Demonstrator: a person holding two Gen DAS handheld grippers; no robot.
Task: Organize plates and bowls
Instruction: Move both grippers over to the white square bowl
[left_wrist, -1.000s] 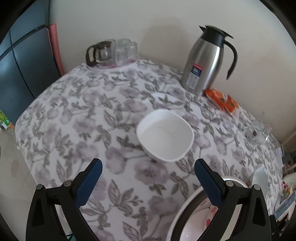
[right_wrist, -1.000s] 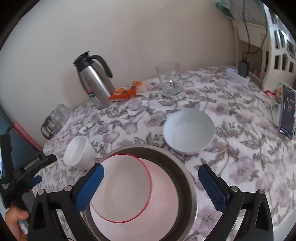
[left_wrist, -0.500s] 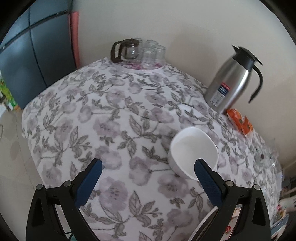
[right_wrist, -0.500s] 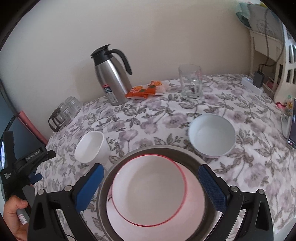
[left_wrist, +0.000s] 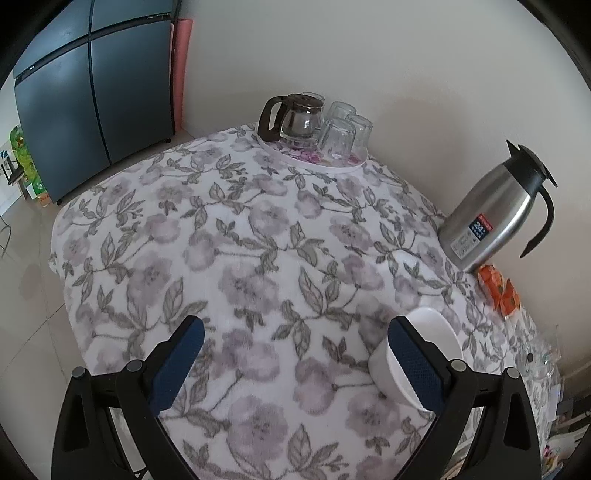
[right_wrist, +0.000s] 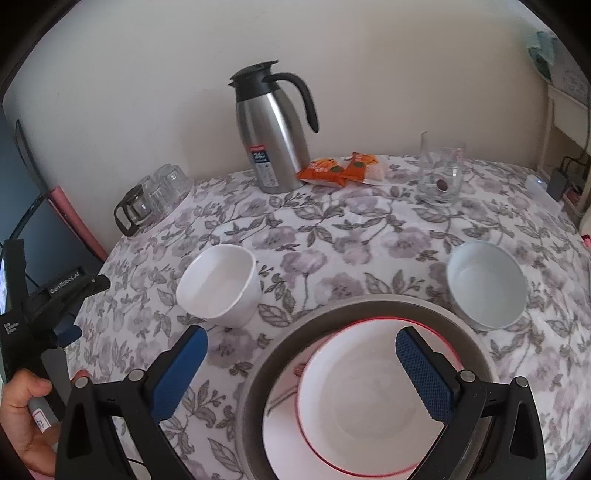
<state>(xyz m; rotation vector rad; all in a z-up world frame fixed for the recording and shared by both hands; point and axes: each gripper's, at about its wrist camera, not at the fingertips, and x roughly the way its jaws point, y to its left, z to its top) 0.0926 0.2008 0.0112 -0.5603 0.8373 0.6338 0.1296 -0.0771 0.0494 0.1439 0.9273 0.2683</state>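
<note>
1. Three bowls on my count: white squarish bowl left of center, pale round bowl to the rt, red-rimmed bowl sitting inside the grey plate up front.
2. One plate only, on the floral tablecloth.
3. Rt gripper: fingers spread wide, holding nothing, hovering over plate edge.
4. L gripper: also spread, nothing held; its rt finger overlaps the white bowl in view, contact unclear to me.
5. One steel thermos, two orange snack packs, one tall glass by the back wall.
6. One glass coffee pot plus approx. three upturned glasses on a tray, far corner.
</note>
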